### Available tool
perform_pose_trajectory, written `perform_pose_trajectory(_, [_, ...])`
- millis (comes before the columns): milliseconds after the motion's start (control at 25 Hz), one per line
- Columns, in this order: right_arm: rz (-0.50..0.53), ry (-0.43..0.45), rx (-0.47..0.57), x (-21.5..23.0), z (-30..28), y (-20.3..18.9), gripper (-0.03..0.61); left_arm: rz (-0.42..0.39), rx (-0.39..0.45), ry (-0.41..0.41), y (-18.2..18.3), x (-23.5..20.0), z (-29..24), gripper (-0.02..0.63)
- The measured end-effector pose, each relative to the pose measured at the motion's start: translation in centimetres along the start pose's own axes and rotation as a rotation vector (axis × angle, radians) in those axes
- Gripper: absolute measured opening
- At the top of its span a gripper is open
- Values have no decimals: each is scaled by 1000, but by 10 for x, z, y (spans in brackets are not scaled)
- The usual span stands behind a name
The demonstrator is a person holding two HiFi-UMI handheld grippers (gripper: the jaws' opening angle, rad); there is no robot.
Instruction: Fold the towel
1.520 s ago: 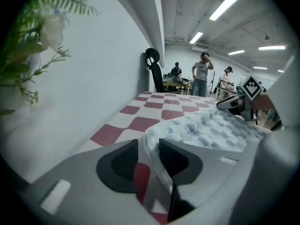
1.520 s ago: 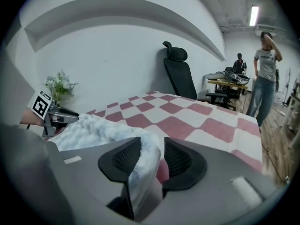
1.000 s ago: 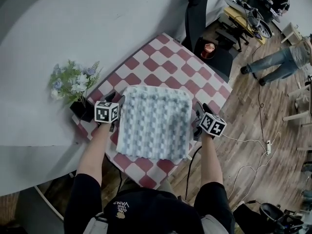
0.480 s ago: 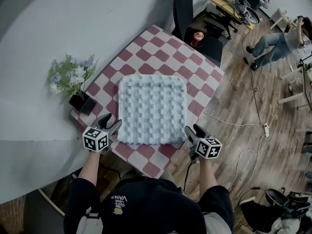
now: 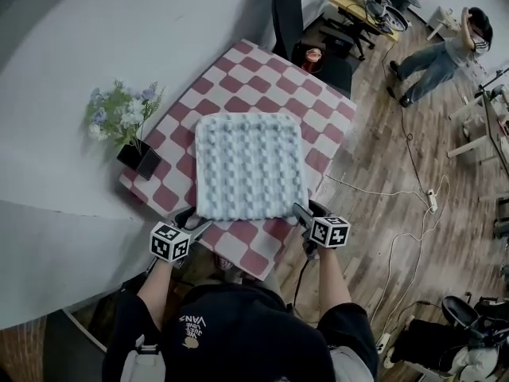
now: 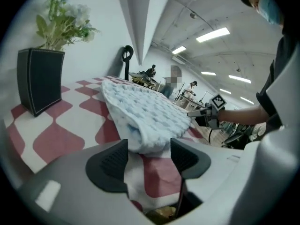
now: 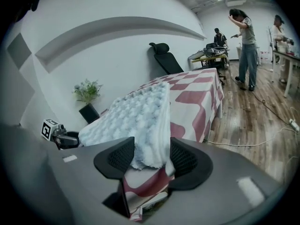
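Partly hidden: towel (image 5: 250, 165) corners.

My left grey two-jaw claw (image 5: 199, 218) points forward and down. Its jaws stand wide, having just been opening, with a near corner of the pale blue bobbled towel (image 5: 250, 165) lying loose between them. My right grey two-jaw claw (image 5: 307, 209) matches it, jaws also just opening around the other near corner. My bare left forearm (image 5: 155, 289) and bare right forearm (image 5: 328, 281) reach forward.
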State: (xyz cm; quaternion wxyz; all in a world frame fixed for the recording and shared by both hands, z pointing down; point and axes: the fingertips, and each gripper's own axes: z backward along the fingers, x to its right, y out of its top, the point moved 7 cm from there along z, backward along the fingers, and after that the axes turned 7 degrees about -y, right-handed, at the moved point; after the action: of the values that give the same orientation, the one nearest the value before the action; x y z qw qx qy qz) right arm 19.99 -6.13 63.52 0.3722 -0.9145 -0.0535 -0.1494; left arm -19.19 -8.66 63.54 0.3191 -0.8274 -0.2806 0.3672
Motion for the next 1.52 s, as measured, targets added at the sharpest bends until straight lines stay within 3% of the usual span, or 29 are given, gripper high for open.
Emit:
perform_pose_trajectory(80, [18,-12,-4,-1,-2,-2,214,-62,-51,4,-2,2,-4,267])
perform_pose_trajectory(160, [29,-6,-2,-4,2,-3,142,-111,-86,24,-4,4,-6,250])
perform_pose_trajectory(280, [44,9,23,-13,10,-1,88,-146,-85,68,-1,0,-5,102])
perform_pose_trajectory(400, [63,10,71,-24,21,6,59,-149,-40,72,7,0,1,39])
perform_pose_trajectory(640, [63,74,138,-39,63,30,46,-145,33,34,32,25,37,28])
perform_pose_trajectory(840, [29,165,102,-43,106,28,44,-150,28,18,40,64,71,26])
perform_pose_trajectory(1240, [21,309,-26,-21,185,-43,44,-39,-23,53,-53,174,105,25])
perform_pose_trajectory(1520, [12,351,-59,-13,210,-67,44,12,-14,76,-86,212,114,26])
